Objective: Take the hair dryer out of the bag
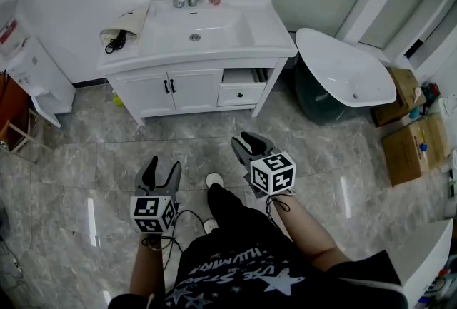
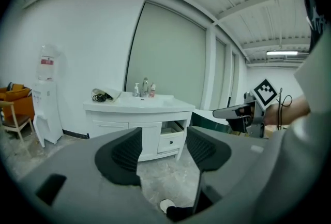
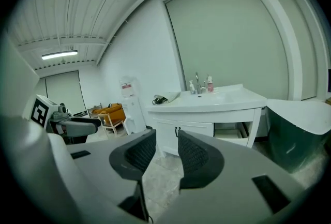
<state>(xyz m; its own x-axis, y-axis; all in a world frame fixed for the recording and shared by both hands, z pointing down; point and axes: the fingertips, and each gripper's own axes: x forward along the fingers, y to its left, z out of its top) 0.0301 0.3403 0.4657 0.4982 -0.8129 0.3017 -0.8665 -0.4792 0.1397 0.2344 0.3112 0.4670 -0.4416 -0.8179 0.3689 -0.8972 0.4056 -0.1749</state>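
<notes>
Head view: task not started. Bag (image 1: 131, 21) lies untouched on vanity (image 1: 265, 28), well apart from left gripper (image 1: 162, 170) and right gripper (image 1: 245, 142), both released and empty.

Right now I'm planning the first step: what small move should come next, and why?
Probably walk toward the vanity: the bag lies at its left end in the head view, well beyond the open, empty left gripper and right gripper.
</notes>
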